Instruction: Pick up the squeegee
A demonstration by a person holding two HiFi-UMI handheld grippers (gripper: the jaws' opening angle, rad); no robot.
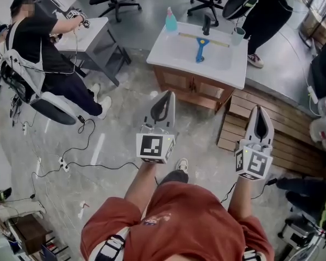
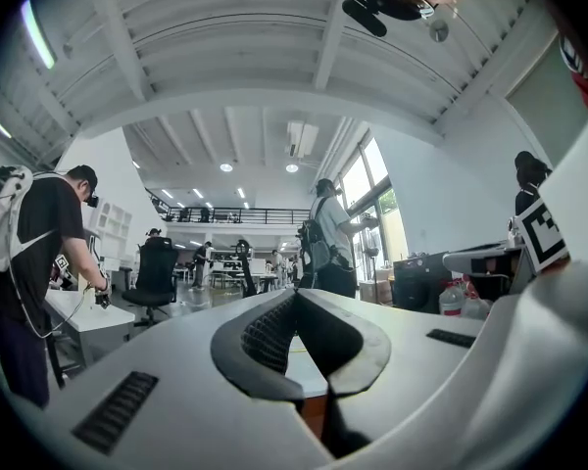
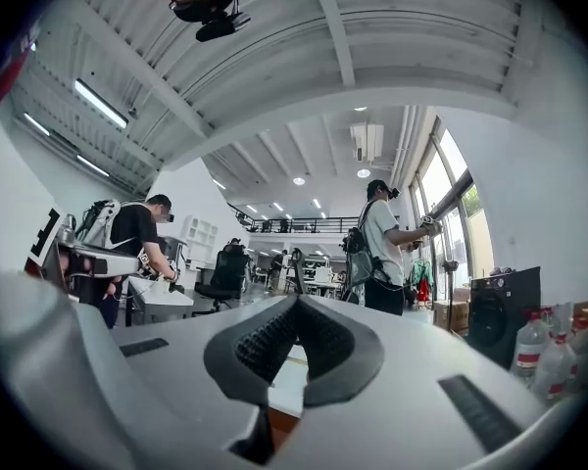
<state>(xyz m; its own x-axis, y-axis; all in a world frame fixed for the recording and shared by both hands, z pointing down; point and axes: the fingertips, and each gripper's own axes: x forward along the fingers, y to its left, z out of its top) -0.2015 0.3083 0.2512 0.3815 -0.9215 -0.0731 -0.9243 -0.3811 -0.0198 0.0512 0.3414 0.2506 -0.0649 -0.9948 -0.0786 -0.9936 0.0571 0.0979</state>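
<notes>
Both left gripper [image 1: 169, 94] and right gripper [image 1: 259, 109] are closed and empty, well short of the squeegee [image 1: 200, 48] ahead.

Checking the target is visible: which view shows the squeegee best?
Head view: the squeegee lies in full on the white counter. Both gripper views show none of it.
</notes>
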